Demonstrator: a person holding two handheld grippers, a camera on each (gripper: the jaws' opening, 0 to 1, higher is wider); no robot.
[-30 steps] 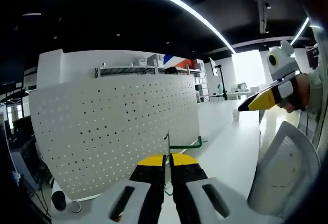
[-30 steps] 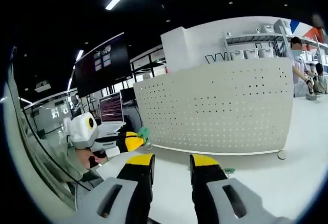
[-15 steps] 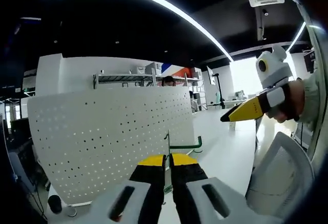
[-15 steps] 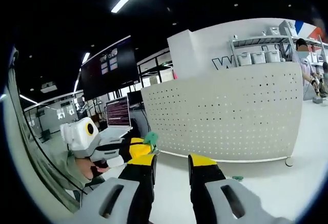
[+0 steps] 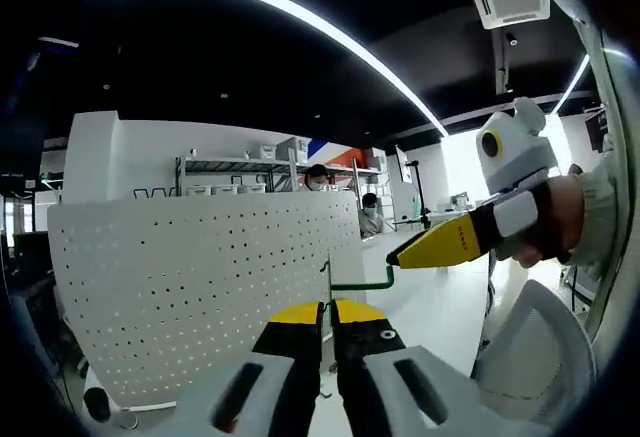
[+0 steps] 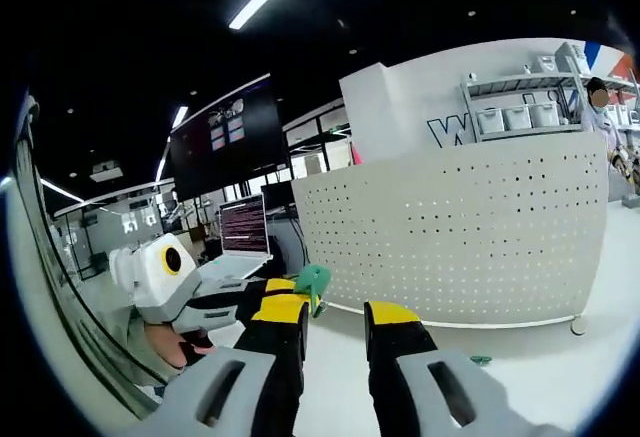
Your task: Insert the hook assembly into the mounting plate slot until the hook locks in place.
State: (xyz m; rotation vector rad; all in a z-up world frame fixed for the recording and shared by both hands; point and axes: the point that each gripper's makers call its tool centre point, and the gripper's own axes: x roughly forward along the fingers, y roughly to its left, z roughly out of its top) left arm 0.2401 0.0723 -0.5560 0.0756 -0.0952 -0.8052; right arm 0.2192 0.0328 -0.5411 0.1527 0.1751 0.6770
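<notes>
Left claw (image 5: 328, 315) gripping hook (image 5: 352, 283), base likely hidden

1. Perforated panel (image 5: 200, 287): matt white sheet, looks like painted metal, regular round holes.
2. Hook (image 5: 345, 283): thin rod, glossy green coating.
3. Left gripper (image 5: 328, 319): jaws matt black and yellow plastic; body smooth pale grey plastic.
4. Table (image 6: 540, 387): smooth white, slight sheen.

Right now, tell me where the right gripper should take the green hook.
On the green hook, grip the horizontal arm, from the side away from the pegboard: the left gripper clamps its upright stem, and the arm juts out bare.
</notes>
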